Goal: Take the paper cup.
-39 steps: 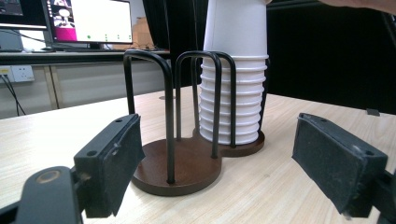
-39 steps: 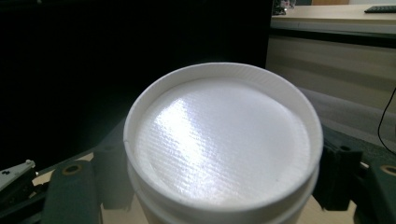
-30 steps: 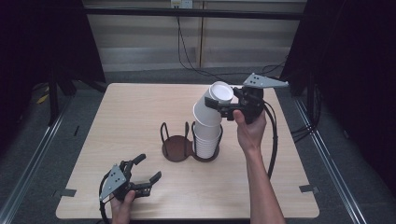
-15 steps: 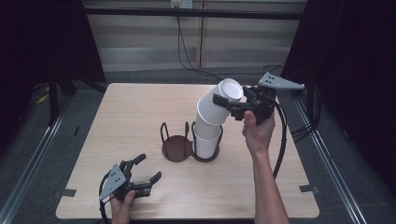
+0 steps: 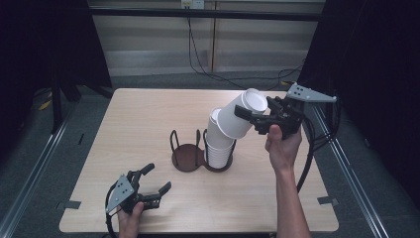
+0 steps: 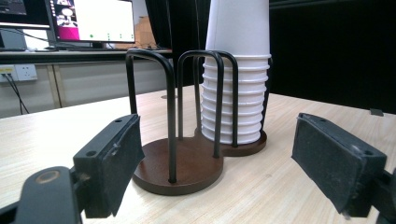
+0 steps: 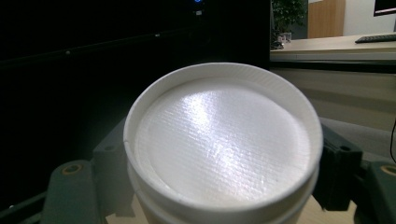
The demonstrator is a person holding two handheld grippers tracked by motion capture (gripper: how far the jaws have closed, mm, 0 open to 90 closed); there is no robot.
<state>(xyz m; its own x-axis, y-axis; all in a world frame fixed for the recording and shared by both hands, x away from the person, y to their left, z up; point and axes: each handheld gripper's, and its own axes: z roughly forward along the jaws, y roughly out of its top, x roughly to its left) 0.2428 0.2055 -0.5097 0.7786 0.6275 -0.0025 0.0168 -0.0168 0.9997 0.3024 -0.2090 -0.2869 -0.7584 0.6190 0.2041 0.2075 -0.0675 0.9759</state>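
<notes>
A stack of white paper cups (image 5: pixel 218 146) stands in the right ring of a brown two-ring holder (image 5: pixel 187 157) with black wire posts; the left ring is empty. My right gripper (image 5: pixel 246 113) is shut on one white cup (image 5: pixel 237 119), held tilted above and right of the stack, its mouth close to the stack's top. In the right gripper view the cup's bottom (image 7: pixel 224 140) faces the camera between the jaws of my right gripper (image 7: pixel 224 191). My left gripper (image 5: pixel 151 191) rests open near the table's front left. From the left gripper view, the left gripper (image 6: pixel 219 154) faces the holder (image 6: pixel 182 165) and stack (image 6: pixel 236 107).
The wooden table (image 5: pixel 133 124) has bare room left of and behind the holder. A cable trails from the right gripper off the table's right edge. Dark curtains and floor rails surround the table.
My right gripper has drawn the cup up and to the right, tilting it away from the stack. The left gripper has stayed where it was.
</notes>
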